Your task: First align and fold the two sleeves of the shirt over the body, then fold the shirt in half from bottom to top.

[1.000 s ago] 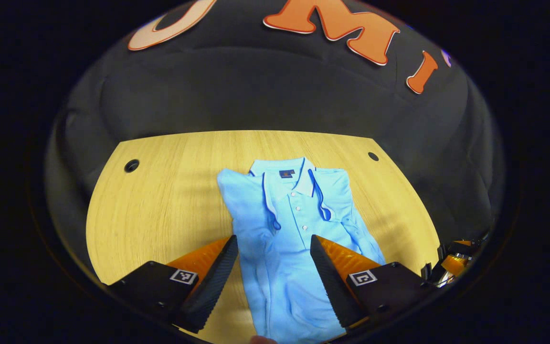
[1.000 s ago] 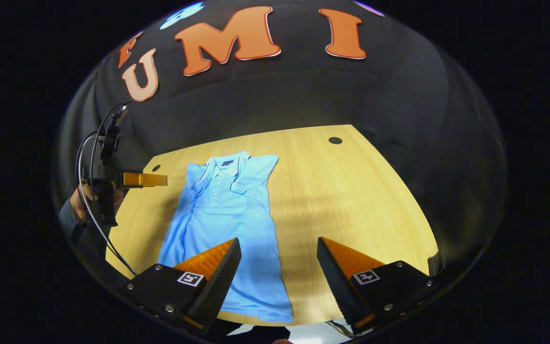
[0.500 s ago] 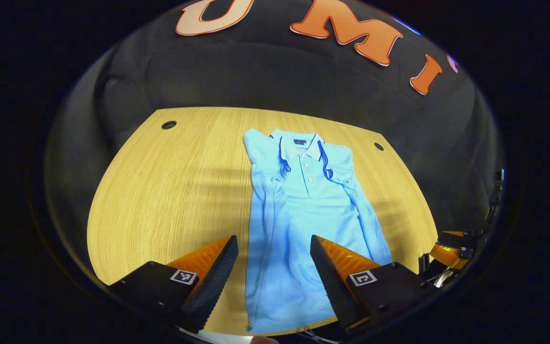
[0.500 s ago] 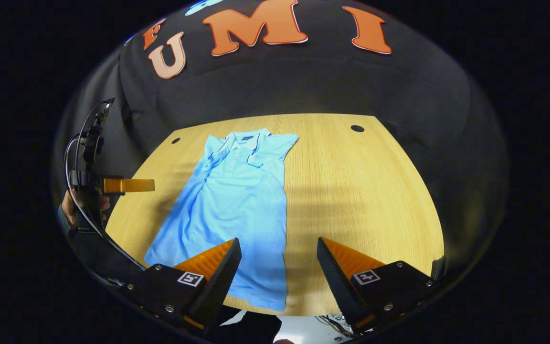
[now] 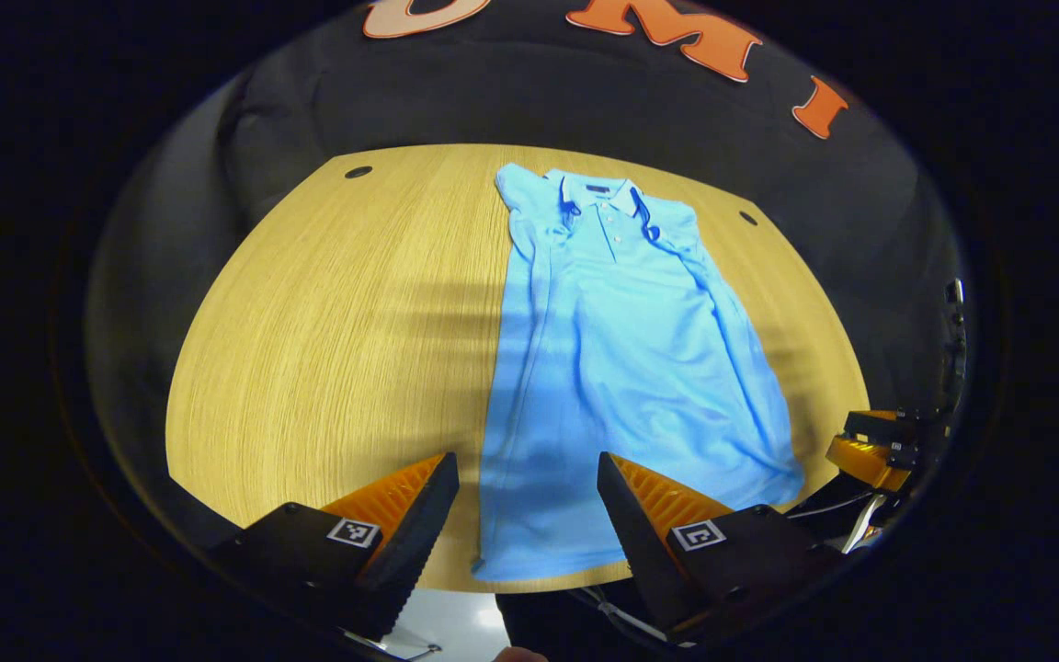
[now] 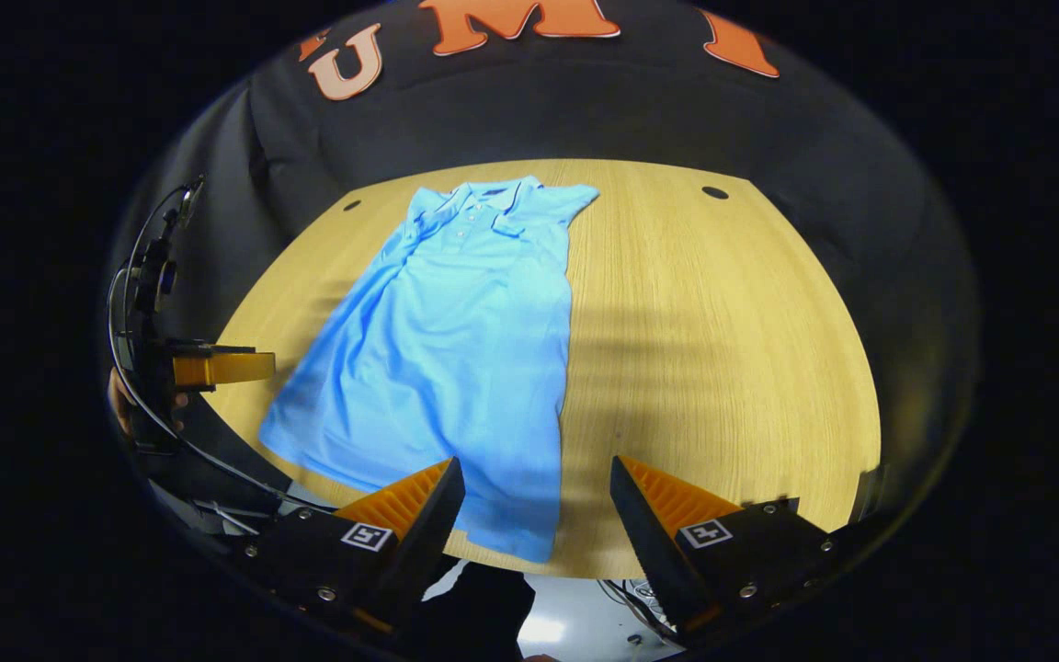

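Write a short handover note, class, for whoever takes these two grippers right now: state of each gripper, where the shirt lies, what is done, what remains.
Left gripper: jaws open, empty, above the hem of the light blue polo shirt.
Right gripper: jaws open, empty, over the hem's right corner.
The shirt lies flat, collar away from you, on the pale wooden table.
Done: both sleeves look folded in over the body.
Left: grasp the bottom hem at both corners and fold it up to the collar.
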{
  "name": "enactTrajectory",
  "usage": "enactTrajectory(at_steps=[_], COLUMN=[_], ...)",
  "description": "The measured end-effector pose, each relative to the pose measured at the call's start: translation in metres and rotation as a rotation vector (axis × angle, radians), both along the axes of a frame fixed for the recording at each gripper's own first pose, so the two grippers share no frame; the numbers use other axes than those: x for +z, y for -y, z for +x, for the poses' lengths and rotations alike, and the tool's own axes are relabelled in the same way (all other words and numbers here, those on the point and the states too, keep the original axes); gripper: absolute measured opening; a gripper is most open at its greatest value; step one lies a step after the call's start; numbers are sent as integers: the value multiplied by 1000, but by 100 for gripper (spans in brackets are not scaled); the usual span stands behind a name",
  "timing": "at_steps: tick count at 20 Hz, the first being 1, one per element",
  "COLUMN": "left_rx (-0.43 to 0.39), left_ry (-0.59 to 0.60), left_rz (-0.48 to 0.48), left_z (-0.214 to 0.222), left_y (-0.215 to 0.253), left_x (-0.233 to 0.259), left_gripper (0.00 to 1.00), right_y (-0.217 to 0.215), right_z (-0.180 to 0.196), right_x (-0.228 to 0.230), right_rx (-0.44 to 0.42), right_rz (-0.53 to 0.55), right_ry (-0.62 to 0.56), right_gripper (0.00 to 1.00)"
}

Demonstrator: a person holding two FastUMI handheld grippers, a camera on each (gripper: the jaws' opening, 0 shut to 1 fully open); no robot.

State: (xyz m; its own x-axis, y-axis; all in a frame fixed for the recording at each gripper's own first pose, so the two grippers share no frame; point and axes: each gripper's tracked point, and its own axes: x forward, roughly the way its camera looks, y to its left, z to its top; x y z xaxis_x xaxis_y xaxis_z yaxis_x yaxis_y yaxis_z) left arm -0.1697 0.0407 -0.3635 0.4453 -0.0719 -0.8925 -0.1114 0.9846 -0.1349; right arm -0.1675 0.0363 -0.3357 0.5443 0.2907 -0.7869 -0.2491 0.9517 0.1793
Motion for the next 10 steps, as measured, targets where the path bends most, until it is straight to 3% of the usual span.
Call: enactTrajectory(at_steps=[6,10], left_rx=[-24,2], left_ry=[-112,-166], left_rz=[-10,27], left_z=[-43,-61], left_y=[11,4], left_x=[-32,-48], left_gripper=[100,100], right_y=[-13,-18], right_z=[-22,-34], right_x=[-34,-49], right_rx=[19,41], right_rz=[-11,-48], right_ry=[-87,-113], right_gripper=[98,98])
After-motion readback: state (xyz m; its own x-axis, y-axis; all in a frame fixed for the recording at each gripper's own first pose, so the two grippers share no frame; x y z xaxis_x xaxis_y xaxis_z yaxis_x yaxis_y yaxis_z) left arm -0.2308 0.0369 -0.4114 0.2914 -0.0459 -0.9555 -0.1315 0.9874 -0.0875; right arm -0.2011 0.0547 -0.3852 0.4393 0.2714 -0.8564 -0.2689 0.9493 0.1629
